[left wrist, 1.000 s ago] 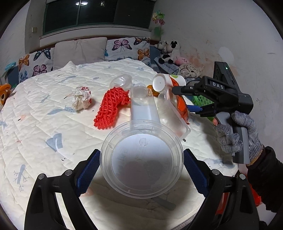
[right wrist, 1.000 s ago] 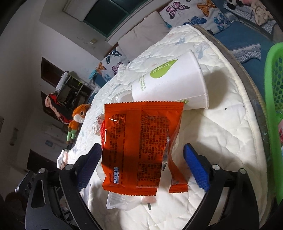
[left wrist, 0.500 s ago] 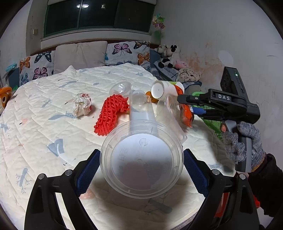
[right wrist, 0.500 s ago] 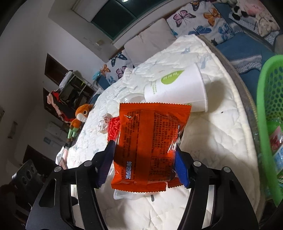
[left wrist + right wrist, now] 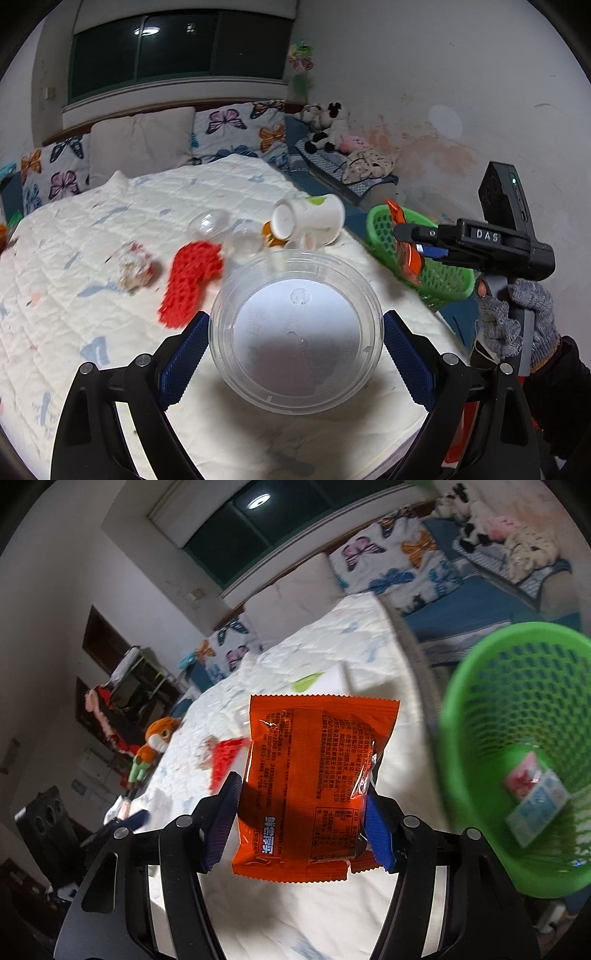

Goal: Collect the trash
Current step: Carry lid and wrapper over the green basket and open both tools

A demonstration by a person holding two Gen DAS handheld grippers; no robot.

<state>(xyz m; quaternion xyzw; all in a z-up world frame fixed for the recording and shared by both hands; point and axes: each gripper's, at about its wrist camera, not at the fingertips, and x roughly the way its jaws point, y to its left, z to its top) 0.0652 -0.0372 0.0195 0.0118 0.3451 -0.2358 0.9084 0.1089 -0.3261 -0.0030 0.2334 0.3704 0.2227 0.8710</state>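
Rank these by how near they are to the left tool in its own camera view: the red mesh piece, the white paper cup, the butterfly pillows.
1. Red mesh piece: on the quilt, just ahead and left of the left tool, which grips a clear plastic cup.
2. White paper cup: lying on its side, farther up the bed, slightly right.
3. Butterfly pillows: at the headboard, farthest.

Black tool (image 5: 413,236) marked "DAS", blue ribbed pads (image 5: 376,830), grey knit glove (image 5: 517,321), dark sleeve (image 5: 554,391).
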